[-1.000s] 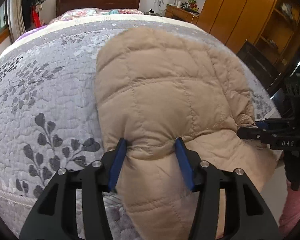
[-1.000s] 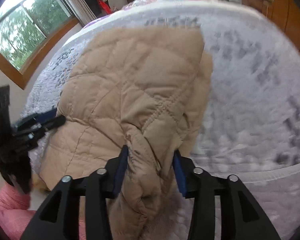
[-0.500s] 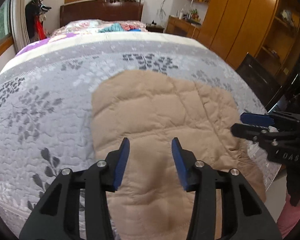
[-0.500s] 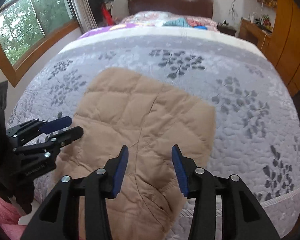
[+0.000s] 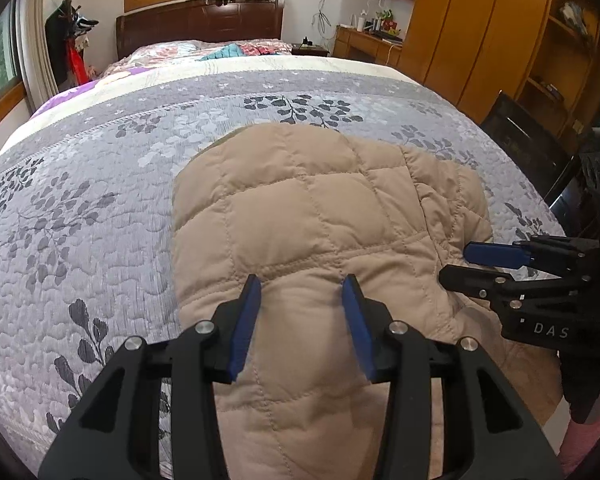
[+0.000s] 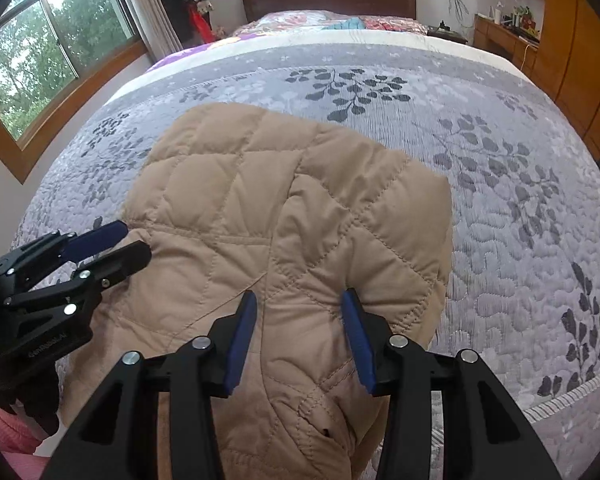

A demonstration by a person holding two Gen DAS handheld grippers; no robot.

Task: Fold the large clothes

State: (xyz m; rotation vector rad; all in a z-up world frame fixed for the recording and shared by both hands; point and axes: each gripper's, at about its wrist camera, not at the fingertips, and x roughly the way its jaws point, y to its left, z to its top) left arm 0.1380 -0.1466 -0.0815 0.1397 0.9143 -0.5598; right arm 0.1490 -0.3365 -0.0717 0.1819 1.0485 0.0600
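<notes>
A beige quilted jacket (image 5: 312, 216) lies folded on the grey leaf-patterned bedspread (image 5: 80, 208), its near end hanging over the foot edge of the bed. It also shows in the right wrist view (image 6: 284, 216). My left gripper (image 5: 300, 300) is open, its blue pads just above the jacket's near-left part, holding nothing. My right gripper (image 6: 300, 316) is open above the jacket's near-right part, holding nothing. Each gripper shows in the other's view: the right gripper (image 5: 480, 264) at the jacket's right edge, the left gripper (image 6: 116, 244) at its left edge.
The bedspread (image 6: 520, 184) stretches wide around the jacket. A dark wooden headboard (image 5: 200, 24) and pillows stand far back. Wooden wardrobes (image 5: 480, 32) and a dark chair (image 5: 528, 140) stand at the right. A window (image 6: 40, 64) is at the left.
Both grippers let go of the jacket's near edge and opened. They drew back and up, then came a little closer again. The jacket now rests on the bed.
</notes>
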